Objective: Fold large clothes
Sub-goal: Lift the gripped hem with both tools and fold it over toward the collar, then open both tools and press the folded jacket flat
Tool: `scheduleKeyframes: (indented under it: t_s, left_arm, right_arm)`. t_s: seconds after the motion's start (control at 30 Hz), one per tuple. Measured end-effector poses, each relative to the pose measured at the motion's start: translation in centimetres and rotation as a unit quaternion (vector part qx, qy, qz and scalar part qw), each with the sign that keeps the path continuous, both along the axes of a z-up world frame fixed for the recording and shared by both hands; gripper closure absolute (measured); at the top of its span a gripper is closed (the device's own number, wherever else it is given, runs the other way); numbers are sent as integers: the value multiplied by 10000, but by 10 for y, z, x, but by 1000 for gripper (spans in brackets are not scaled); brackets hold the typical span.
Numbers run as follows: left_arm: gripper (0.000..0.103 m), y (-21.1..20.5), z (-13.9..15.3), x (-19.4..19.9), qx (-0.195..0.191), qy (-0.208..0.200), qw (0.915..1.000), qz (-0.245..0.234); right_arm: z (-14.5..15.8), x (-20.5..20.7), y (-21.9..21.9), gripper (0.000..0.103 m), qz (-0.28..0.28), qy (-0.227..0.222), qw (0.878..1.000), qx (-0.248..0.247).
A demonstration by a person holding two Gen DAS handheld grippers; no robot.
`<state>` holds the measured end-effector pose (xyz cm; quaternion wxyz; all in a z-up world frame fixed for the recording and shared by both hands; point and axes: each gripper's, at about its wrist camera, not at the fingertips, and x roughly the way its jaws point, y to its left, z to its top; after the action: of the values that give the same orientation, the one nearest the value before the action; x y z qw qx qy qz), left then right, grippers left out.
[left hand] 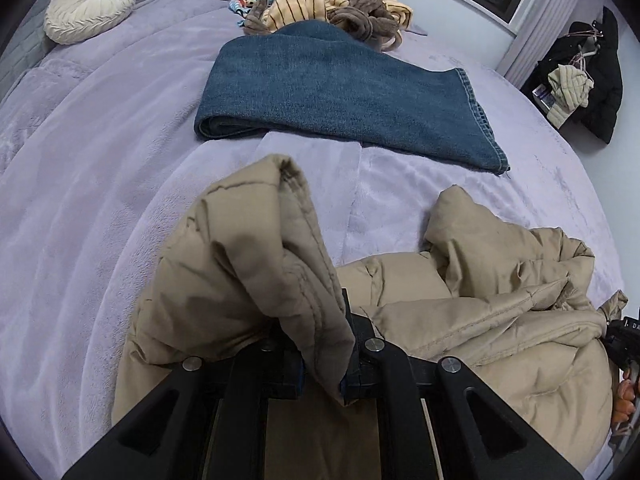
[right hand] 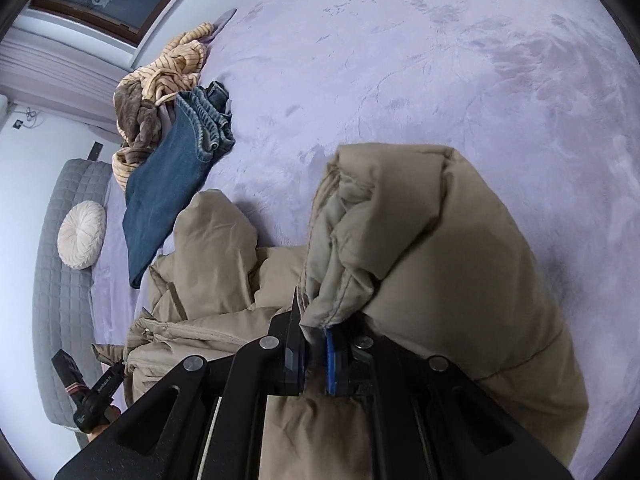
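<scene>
Black fingers [left hand: 356, 344] of the left gripper [left hand: 322, 364] are filling the lower edge of the left wrist view, and they are pinching a stitched edge of the tan puffer jacket [left hand: 500, 320] so that a padded fold is rising in front of the lens. Fingers [right hand: 294, 344] of the right gripper [right hand: 316, 356] are doing the same in the right wrist view: narrowed to a slit, they are gripping another hemmed edge of the jacket [right hand: 440, 248], with a blue pad showing just beside the cloth. Between the two grips the jacket is lying crumpled and quilted on the lilac bedspread [left hand: 100, 220], its bulk sagging onto the bed while both held parts are standing lifted above it.

Folded blue jeans [left hand: 340, 88] are lying beyond the jacket, near but apart from it, and a heap of striped and brown clothes [left hand: 340, 4] is sitting behind them. A round cream cushion [left hand: 90, 6] is resting against a grey quilted headboard [right hand: 60, 320].

Only the left wrist view is showing a dark coat [left hand: 596, 80] hanging at the far right and the jeans' hemmed leg end facing the lens. Only the right wrist view is showing the jeans' waistband [right hand: 208, 120], a wide bare stretch of bedspread [right hand: 440, 80], and the left gripper [right hand: 92, 396] seen from outside at the lower left.
</scene>
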<state>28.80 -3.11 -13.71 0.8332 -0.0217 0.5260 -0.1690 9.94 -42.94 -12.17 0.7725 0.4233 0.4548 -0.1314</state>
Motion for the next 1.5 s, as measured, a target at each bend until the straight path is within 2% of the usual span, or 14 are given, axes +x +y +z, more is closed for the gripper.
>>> scheduleKeyframes:
  t_s: [0.17,0.23,0.27,0.33,0.4,0.47,0.53,0.57,0.6,0.73,0.93,1.07,1.27,1.5]
  left_arm:
    - [86,0,10,-5,33,-138,9999,-75]
    - [64,3,21,-12,22,-247,9995,-170]
    - [53,6,28,-16,18,-329,9993,-202]
    - [15,12,43,-26,22,-585,9982,-150]
    - [15,15,57,-34,11,-804,9967,-117]
    - [15,14,64,-37,-118,-771,9967,-203]
    - [43,5,64,-42,-376,-663,9959,-494]
    - [50,-6,59,-45,-413,-549,9949,-737]
    - [56,-15,53,-47,-350,-494,9941,-896]
    - [56,-48,10,-48,83,-376,9943,-999]
    - [56,-57,-14,-19,168,-368,9966,-711]
    - [56,-37,-5,-1,433,-611,9959,-505]
    - [56,11,-21,34,599,-473,9971,76]
    - [55,4,-43,49,682,-311,9970,208]
  right_arm:
    - [-4,4,-5,94,-90,3,9998,159]
    - [4,3,-5,90,-19,48,9999,148]
    - [10,2,-4,84,22,39,9999,139]
    - [22,0,-3,67,78,-24,9999,102]
    - [37,-4,1,30,116,-167,9998,-34]
    - [54,-9,9,29,186,-318,9990,-264]
    - [61,-7,21,49,414,-332,9979,-371]
    - [60,-4,32,80,671,-345,9965,-372]
    - [58,0,41,88,882,-285,9950,-380]
    - [28,28,79,89,1623,76,9828,-877]
    - [-10,52,67,103,1511,149,9817,-1151]
    - [-5,57,54,103,1559,157,9820,-1057]
    - [10,16,0,103,754,716,9744,-1994]
    - [-29,8,-44,103,7,653,9918,-1098]
